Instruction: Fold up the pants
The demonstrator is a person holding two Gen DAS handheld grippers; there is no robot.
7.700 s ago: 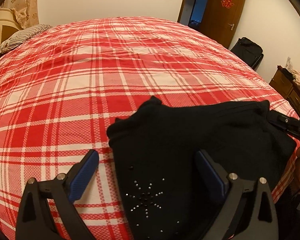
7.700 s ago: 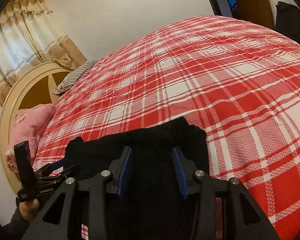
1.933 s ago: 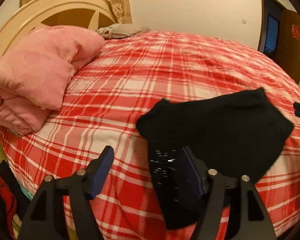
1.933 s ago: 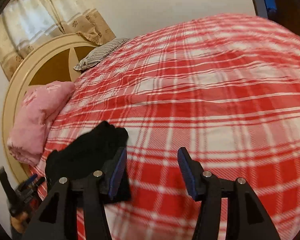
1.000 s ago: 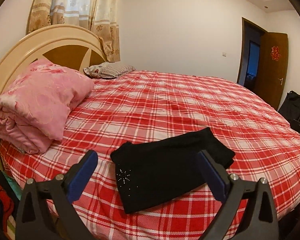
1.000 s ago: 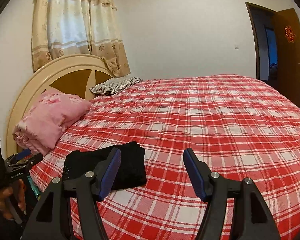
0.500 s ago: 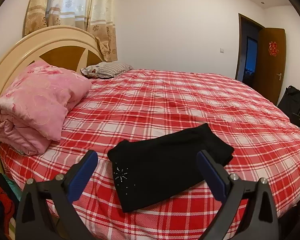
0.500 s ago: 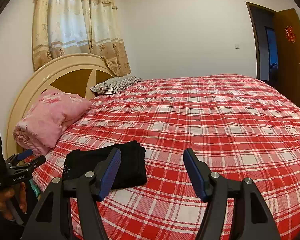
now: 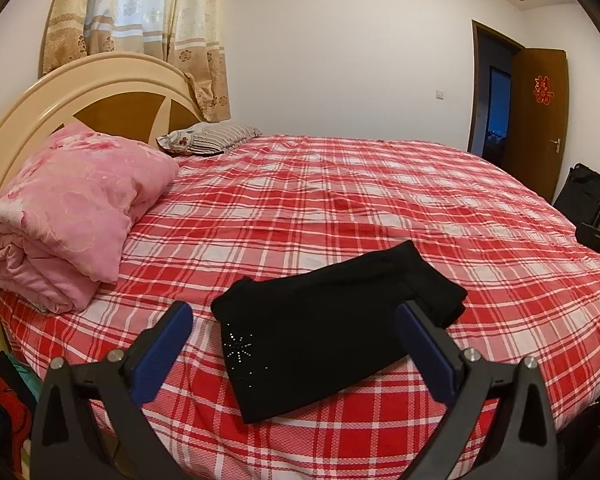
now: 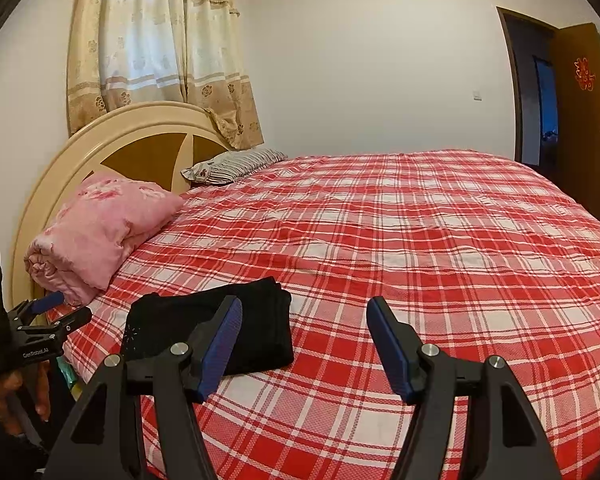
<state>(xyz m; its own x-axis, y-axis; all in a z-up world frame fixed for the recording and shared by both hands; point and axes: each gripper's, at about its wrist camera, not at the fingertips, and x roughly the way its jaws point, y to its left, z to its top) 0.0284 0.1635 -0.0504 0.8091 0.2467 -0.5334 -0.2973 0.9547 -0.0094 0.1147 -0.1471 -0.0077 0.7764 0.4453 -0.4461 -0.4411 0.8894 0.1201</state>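
Note:
The black pants [image 9: 332, 320] lie folded into a compact rectangle near the front edge of the red plaid bed [image 9: 340, 208], with a small rhinestone star on the near left part. My left gripper [image 9: 296, 316] hovers open above and in front of them, holding nothing. In the right wrist view the folded pants [image 10: 196, 324] sit low left, partly behind my left finger pad. My right gripper [image 10: 304, 310] is open and empty, off to the right of the pants over bare bedspread. The left gripper [image 10: 44, 312] also shows at the far left edge, held by a hand.
A rolled pink quilt [image 9: 60, 216] lies at the head of the bed by the cream headboard [image 9: 80, 96], with a striped pillow [image 9: 208, 140] behind. A dark bag [image 9: 584, 192] and an open brown door [image 9: 540, 120] stand at right. Clothes pile [image 9: 0, 392] beside the bed at lower left.
Both grippers let go of the pants and pulled back and up from the bed. Over the last second the views barely shifted, and the pants lie still.

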